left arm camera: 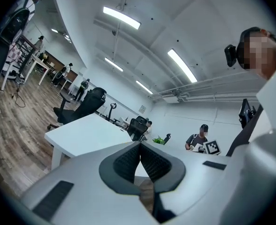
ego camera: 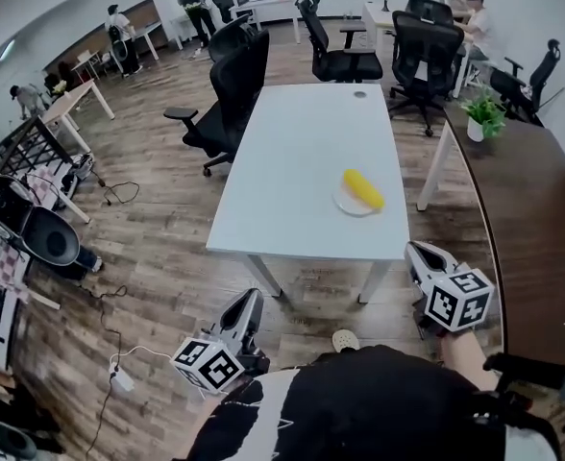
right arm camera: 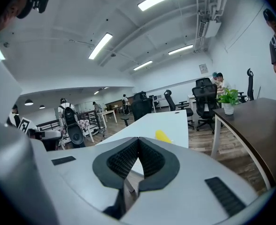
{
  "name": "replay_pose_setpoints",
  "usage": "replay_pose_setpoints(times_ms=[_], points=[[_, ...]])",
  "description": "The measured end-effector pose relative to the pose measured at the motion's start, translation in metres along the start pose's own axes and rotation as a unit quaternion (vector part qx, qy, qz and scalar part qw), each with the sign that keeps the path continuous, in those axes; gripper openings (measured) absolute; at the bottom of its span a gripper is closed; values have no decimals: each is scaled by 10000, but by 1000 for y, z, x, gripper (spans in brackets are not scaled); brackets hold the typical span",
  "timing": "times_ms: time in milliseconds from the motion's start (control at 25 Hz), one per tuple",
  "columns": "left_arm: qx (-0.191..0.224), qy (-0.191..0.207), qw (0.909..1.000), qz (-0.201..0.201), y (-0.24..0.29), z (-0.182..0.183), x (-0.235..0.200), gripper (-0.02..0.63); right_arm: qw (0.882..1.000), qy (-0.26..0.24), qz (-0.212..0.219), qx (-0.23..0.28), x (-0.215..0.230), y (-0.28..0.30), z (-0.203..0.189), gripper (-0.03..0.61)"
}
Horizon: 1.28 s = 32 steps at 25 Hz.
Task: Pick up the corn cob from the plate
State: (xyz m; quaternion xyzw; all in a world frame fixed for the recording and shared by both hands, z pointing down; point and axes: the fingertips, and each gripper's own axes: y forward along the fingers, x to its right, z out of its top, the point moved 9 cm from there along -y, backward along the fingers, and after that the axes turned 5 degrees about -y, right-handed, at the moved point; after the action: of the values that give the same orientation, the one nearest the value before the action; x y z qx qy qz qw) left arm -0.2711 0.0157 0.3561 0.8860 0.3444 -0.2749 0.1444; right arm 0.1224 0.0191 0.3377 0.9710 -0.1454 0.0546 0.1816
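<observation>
The right gripper (right arm camera: 139, 140) has its jaws clenched together on nothing, and the left gripper (left arm camera: 140, 145) is likewise closed and empty; both are held low before the near edge of the white table (ego camera: 292, 152). Well apart from them, the yellow corn cob (ego camera: 363, 189) lies on a small white plate (ego camera: 343, 204) on the table's near right part, nearer the right gripper. Black office chairs (ego camera: 227, 94) stand at the table's far and left sides, and a potted plant (ego camera: 481, 115) sits on the dark desk (ego camera: 532, 209) at right.

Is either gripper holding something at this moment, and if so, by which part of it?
Nothing is held. The left gripper and the right gripper are both shut and empty; the corn cob lies on the plate.
</observation>
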Motion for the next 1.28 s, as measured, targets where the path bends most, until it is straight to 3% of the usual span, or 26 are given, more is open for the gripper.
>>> replay_pose_setpoints(times_ms=[560,1280], points=[[228,83,9992,316,92,32,-26,12,9998,-49,203,64,69,89,43,15],[210,-21,9962,839,167,41,-58,12,9974,79,651,-308,130,196,51,15]])
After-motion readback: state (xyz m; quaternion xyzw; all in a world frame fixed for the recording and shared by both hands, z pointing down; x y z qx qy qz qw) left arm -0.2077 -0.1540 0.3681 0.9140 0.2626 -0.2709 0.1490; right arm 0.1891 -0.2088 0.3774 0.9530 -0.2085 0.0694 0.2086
